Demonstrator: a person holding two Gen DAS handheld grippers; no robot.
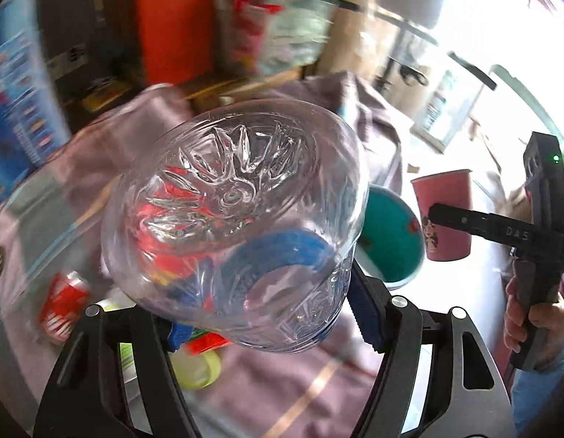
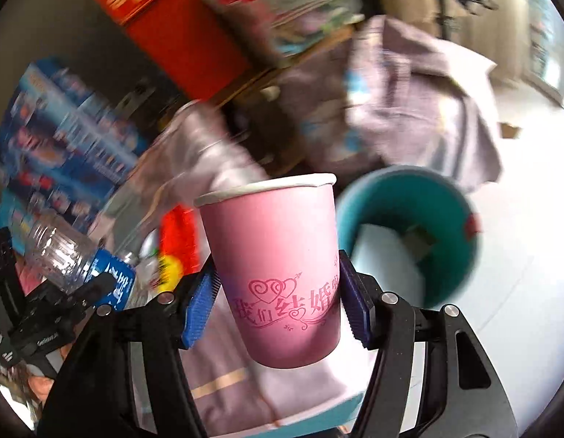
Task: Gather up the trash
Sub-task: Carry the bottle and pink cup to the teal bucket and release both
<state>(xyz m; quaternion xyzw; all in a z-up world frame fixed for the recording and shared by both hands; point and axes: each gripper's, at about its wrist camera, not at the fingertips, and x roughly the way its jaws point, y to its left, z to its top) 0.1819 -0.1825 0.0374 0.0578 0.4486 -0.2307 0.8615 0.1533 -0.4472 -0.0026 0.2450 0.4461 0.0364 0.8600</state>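
My left gripper (image 1: 271, 314) is shut on a clear plastic bottle (image 1: 234, 226) with a blue label; its base points at the camera. The bottle also shows in the right wrist view (image 2: 73, 255) at the left. My right gripper (image 2: 278, 303) is shut on an upright pink paper cup (image 2: 278, 270) with red writing. The cup also shows in the left wrist view (image 1: 446, 211), held at the right. A teal bin (image 2: 453, 255) stands on the white floor just right of the cup; it also shows behind the bottle in the left wrist view (image 1: 391, 233).
A red can (image 1: 62, 306) and a yellow-green lid (image 1: 198, 368) lie on the glass table (image 1: 30, 219) draped with lilac cloth (image 1: 267, 387). Red boxes (image 2: 179, 36) and a blue carton (image 2: 62, 153) stand behind. Scraps lie inside the bin.
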